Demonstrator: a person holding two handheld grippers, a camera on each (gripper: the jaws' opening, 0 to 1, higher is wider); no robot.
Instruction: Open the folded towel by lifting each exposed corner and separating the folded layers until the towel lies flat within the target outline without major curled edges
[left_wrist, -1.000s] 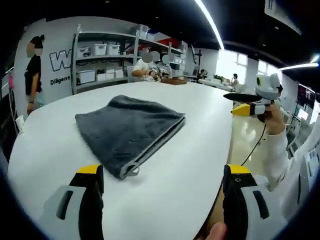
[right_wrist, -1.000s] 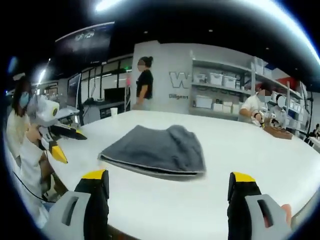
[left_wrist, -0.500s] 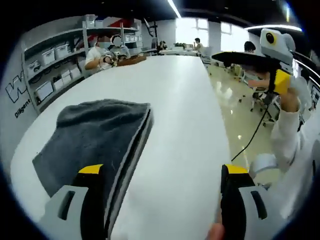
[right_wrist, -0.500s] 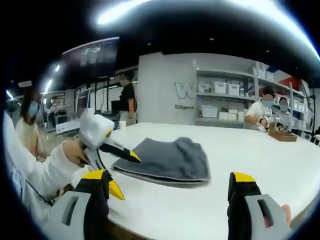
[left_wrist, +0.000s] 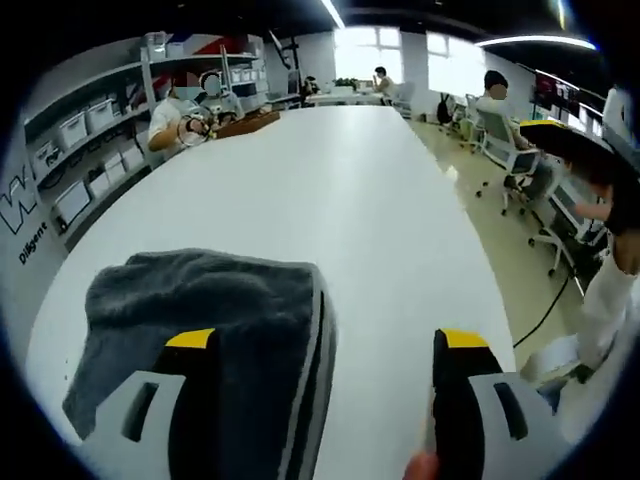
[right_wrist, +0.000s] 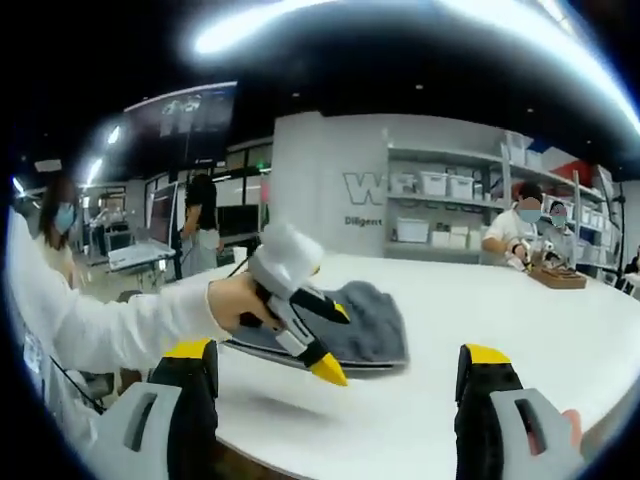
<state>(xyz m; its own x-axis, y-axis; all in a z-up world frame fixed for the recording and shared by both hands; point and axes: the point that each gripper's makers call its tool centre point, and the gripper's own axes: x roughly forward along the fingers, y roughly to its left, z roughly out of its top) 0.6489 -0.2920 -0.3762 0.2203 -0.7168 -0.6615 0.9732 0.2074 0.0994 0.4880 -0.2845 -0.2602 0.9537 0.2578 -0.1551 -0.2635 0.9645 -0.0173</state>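
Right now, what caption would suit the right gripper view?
Left gripper, open, reaches over the folded grey towel on a white table.

My left gripper view looks down from close above the folded towel (left_wrist: 200, 300) along the white table (left_wrist: 380, 220), while my right gripper view faces that same towel (right_wrist: 375, 320) from the table's edge, farther back.

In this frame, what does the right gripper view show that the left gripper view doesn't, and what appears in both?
The right gripper view alone shows the left gripper from outside, held in a white-sleeved hand, its yellow-tipped jaws open and angled down over the near edge of the folded dark grey towel.

The left gripper view alone looks down the long white table to office chairs on the shiny floor.

Both show the towel, still folded, the table, and storage shelves with white bins.
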